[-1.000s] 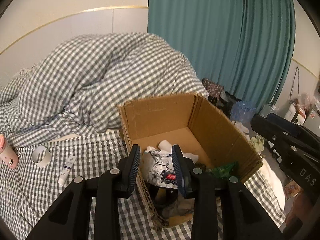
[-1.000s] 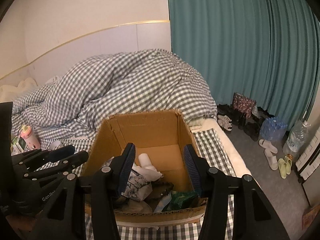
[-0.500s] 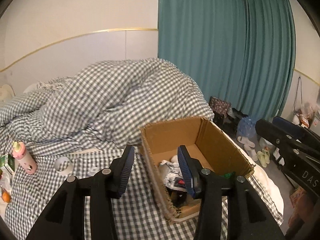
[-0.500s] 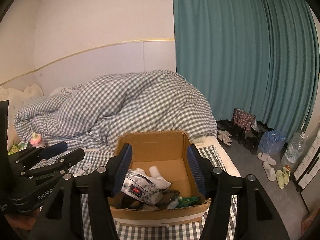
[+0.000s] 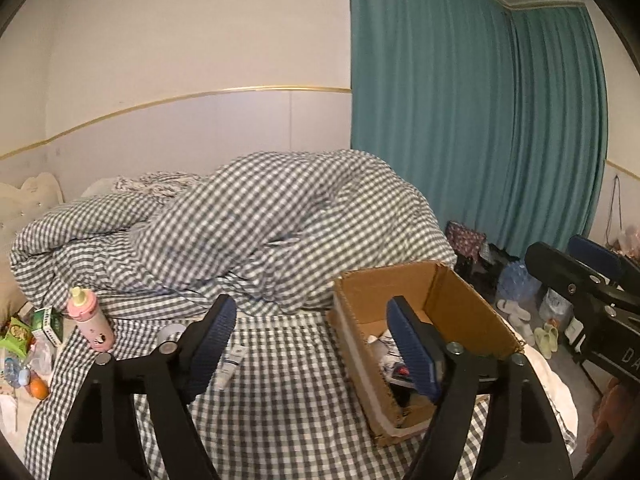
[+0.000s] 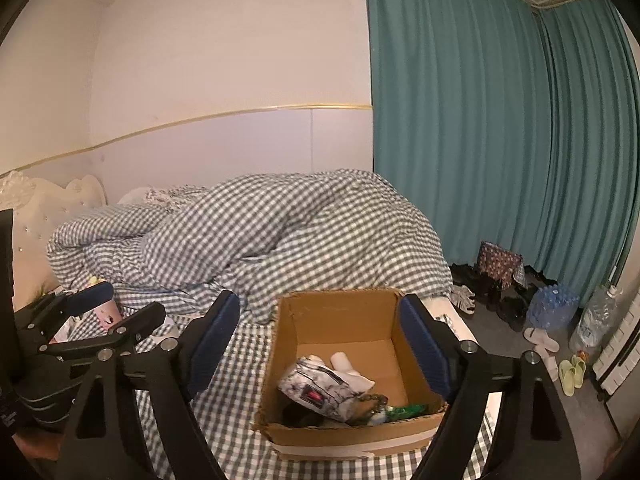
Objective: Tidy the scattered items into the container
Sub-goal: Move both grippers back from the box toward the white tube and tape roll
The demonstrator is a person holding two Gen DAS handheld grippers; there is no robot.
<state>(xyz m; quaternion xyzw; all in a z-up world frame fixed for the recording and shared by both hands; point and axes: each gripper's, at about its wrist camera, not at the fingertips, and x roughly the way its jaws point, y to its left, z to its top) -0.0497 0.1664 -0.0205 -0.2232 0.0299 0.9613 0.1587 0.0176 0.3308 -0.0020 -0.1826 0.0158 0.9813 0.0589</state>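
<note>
An open cardboard box [image 5: 470,304] [image 6: 344,312] stands on the checked bed and holds a floral pouch [image 6: 320,386], a white roll [image 6: 342,360] and a green wrapper [image 6: 408,410]. My left gripper [image 5: 314,354] hovers back from the box, jaws opening, nothing between them. My right gripper [image 6: 320,350] frames the box from above, jaws opening too, also empty. Left of the box lie a white tube [image 5: 232,364], a tape roll [image 5: 170,332] and a pink bottle [image 5: 90,318].
A heaped checked duvet [image 5: 256,228] fills the back of the bed. Snack packs, a green carton [image 5: 48,322] and an orange [image 5: 38,388] lie at the far left. Shoes, slippers [image 6: 570,372] and water bottles [image 6: 552,308] crowd the floor by the teal curtain.
Both grippers pulled up and back from the box and opened wide. The floral pouch, earlier between the left jaws, now lies in the box.
</note>
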